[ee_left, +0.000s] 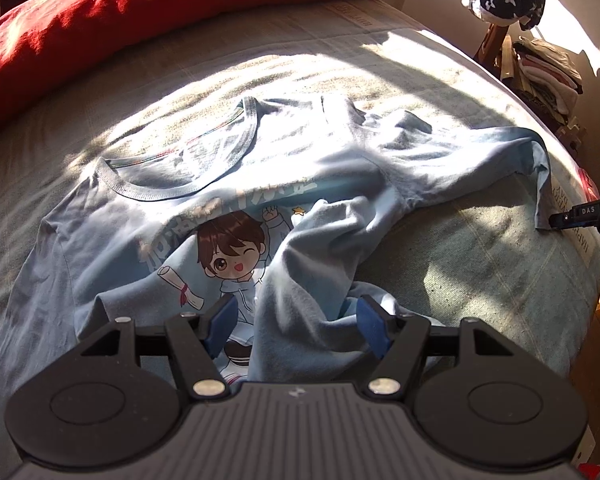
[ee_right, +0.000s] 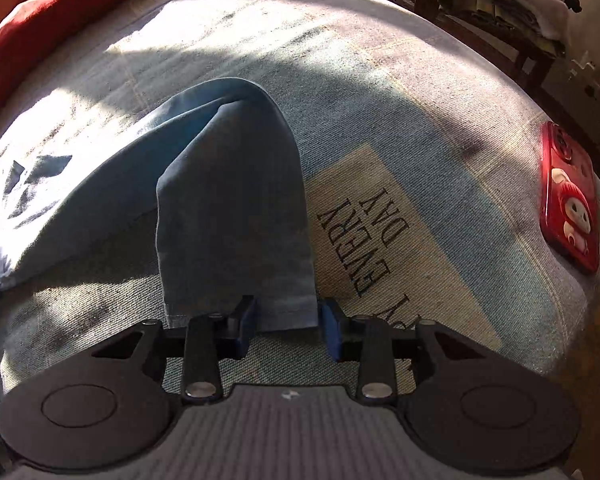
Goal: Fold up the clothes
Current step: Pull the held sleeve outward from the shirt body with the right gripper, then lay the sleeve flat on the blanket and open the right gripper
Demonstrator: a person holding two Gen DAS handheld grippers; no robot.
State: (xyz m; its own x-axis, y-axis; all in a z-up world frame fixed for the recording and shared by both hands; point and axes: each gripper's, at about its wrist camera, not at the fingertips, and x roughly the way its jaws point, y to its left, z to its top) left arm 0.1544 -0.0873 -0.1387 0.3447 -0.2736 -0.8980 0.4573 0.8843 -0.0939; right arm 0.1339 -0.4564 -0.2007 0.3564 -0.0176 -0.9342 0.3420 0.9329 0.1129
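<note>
The light blue T-shirt (ee_left: pixel 228 184) lies spread on the bed (ee_left: pixel 440 264), collar toward the upper left of the left wrist view and the cartoon print in the centre. One sleeve runs away to the right edge of that frame, where a small black tip, which looks to be the right tool, shows at its cuff.

In the right wrist view that sleeve (ee_right: pixel 236 208) comes straight at the camera: its long axis runs from the upper middle of the frame down to the lower middle, and its hem ends right between the blue pads. The right tool (ee_right: pixel 288 328) has its jaws a sleeve-width apart, one pad at each edge of the cuff. Whether they press the cloth or merely flank it I cannot tell from here. This is clearly the hand nearer the sleeve, and it points steeply down at the bed.

The left tool (ee_left: pixel 296 324) stands open, jaws wide, over a bunched ridge of cloth that rises between the pads in the lower middle of its frame; the pads do not appear to pinch it. It also tilts steeply downward.

A red phone (ee_right: pixel 568 196) lies well apart at the right edge and a red pillow (ee_left: pixel 160 12) at the upper left.

My read: the next fold turns on carrying that sleeve leftward, across toward the print.
</note>
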